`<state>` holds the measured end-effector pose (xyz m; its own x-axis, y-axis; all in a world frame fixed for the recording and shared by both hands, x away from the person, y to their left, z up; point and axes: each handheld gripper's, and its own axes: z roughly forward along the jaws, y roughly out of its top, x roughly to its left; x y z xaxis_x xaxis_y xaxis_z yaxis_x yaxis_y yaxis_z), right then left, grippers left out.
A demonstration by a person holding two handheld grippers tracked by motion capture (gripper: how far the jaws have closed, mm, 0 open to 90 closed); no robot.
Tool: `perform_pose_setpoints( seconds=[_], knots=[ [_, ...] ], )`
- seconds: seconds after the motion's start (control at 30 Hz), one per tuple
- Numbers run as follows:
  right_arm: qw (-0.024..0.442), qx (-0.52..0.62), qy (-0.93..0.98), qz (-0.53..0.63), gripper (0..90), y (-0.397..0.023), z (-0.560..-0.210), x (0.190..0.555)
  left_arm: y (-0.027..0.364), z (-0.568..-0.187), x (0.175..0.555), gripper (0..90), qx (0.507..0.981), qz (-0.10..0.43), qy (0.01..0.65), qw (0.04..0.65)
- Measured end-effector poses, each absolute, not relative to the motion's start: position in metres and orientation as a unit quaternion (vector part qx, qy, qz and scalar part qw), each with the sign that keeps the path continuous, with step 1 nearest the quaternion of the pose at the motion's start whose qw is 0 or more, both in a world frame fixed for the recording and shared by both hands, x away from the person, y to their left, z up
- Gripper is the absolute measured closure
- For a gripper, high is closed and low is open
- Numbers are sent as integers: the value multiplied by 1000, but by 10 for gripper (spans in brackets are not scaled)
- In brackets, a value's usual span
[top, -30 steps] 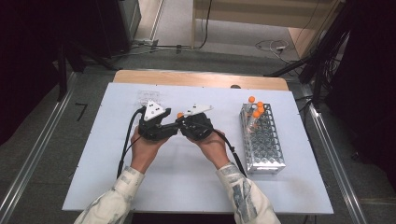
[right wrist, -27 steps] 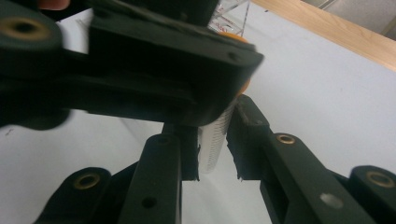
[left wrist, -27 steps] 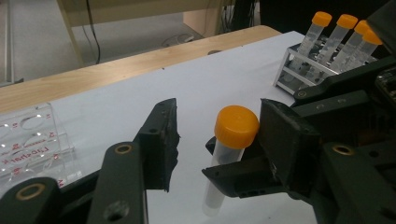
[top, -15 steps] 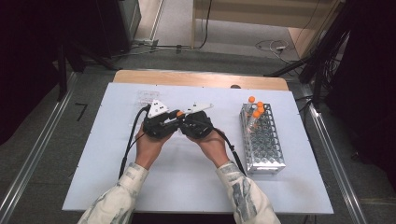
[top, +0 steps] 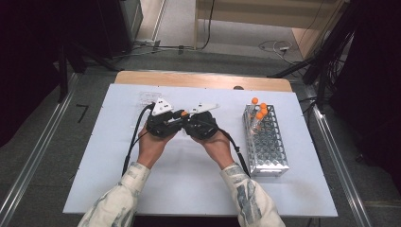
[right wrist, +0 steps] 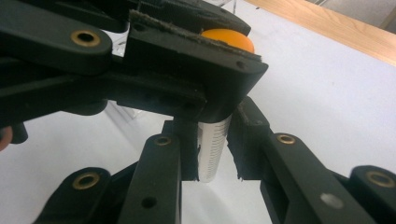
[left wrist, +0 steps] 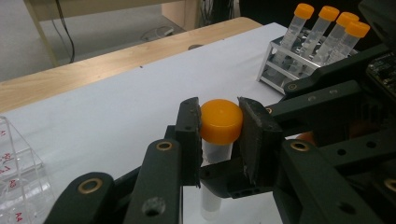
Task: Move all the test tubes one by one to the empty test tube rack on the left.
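A clear tube with an orange cap (left wrist: 220, 121) hangs upright above the middle of the white table (top: 189, 189). My left gripper (left wrist: 219, 122) is shut on the cap, one jaw on each side. The tube's clear marked body (right wrist: 212, 149) sits between the jaws of my right gripper (right wrist: 212, 156), which is shut on it. In the high view the left gripper (top: 176, 118) and right gripper (top: 189, 121) meet tip to tip, with the cap (top: 183, 114) just showing between them. The left gripper's body crosses the top of the right gripper view and hides most of the cap.
A metal tube rack (top: 267, 146) stands at the table's right, with several orange-capped tubes (top: 259, 109) at its far end. A clear plastic stand (top: 149, 98) lies at the back left. A wooden strip (top: 203, 80) borders the far edge.
The left hand has shifted slightly right, bringing the two grippers closer together around the tube. The rack has not moved.
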<state>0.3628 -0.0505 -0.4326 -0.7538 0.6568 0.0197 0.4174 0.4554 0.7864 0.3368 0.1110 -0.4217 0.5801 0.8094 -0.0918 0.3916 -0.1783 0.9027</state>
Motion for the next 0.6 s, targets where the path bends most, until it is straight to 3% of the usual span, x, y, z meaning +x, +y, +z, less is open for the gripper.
perform_pose_setpoints(
  seconds=[0.17, 0.37, 0.6],
  knots=[
    [144, 320, 839, 416, 695, -52, -432, 363, 112, -420, 339, 705, 734, 205, 412, 500],
    [144, 327, 833, 422, 448, -55, -429, 363, 120, -416, 342, 704, 723, 207, 424, 504],
    [145, 333, 831, 421, 322, -58, -427, 359, 130, -411, 345, 704, 711, 217, 436, 507]
  ],
)
